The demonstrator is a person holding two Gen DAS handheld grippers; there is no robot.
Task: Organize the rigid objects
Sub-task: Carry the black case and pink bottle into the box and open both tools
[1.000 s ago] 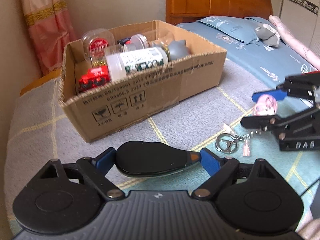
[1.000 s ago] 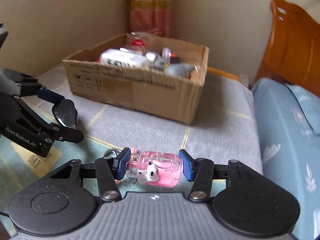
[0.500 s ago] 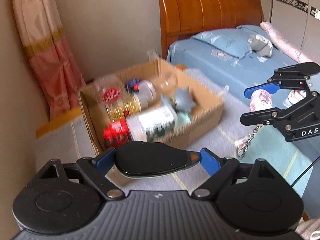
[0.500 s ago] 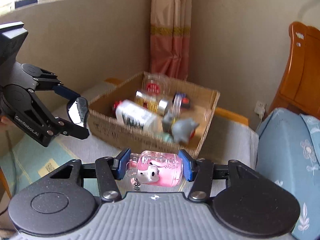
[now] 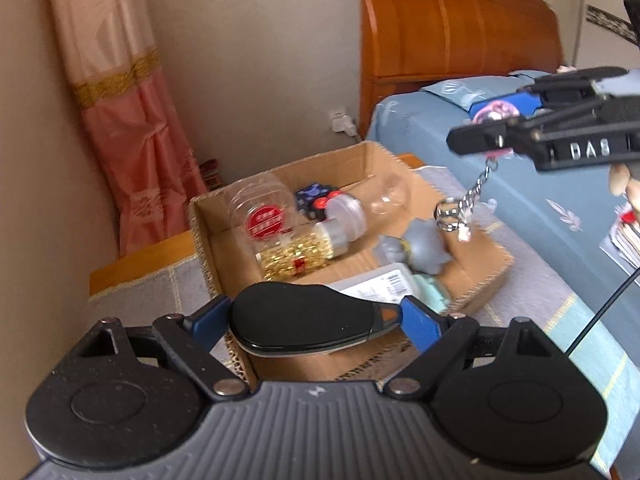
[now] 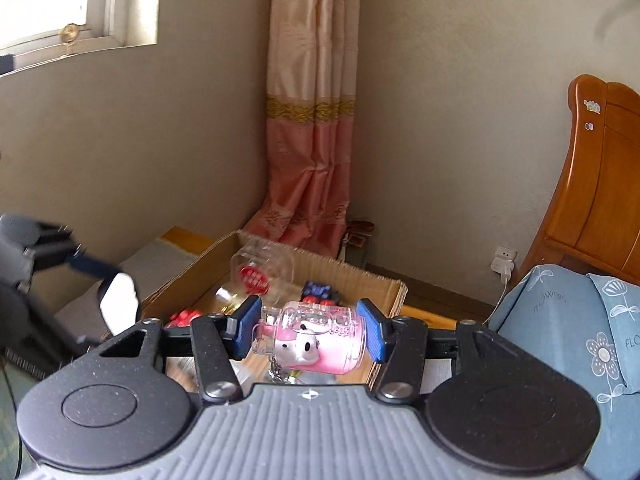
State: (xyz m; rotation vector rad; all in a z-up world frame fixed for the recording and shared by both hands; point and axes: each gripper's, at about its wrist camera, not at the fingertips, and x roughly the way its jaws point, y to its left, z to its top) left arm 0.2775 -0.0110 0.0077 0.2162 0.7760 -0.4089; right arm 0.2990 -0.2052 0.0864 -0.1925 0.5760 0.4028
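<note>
My left gripper (image 5: 316, 320) is shut on a flat black oval case (image 5: 308, 322) and holds it above the near edge of the open cardboard box (image 5: 202, 216). My right gripper (image 6: 311, 330) is shut on a clear pink bottle keychain (image 6: 316, 340) with a cartoon face. It hangs over the box's right side, its chain and ring (image 5: 454, 214) dangling in the left wrist view. The box holds a clear jar with a red label (image 5: 260, 208), a bottle of gold pieces (image 5: 300, 254), a grey figure (image 5: 424, 244) and a white bottle (image 5: 380, 286).
The box (image 6: 396, 288) sits on a grey checked cloth (image 5: 156, 292) next to a bed with a blue sheet (image 5: 532, 196) and a wooden headboard (image 5: 448, 36). A pink curtain (image 5: 132, 120) hangs in the corner. A wall plug (image 6: 502, 266) is by the headboard.
Both grippers have risen and moved forward over the box, each still holding its object. The keychain's ring has lifted off the cloth and now hangs above the box.
</note>
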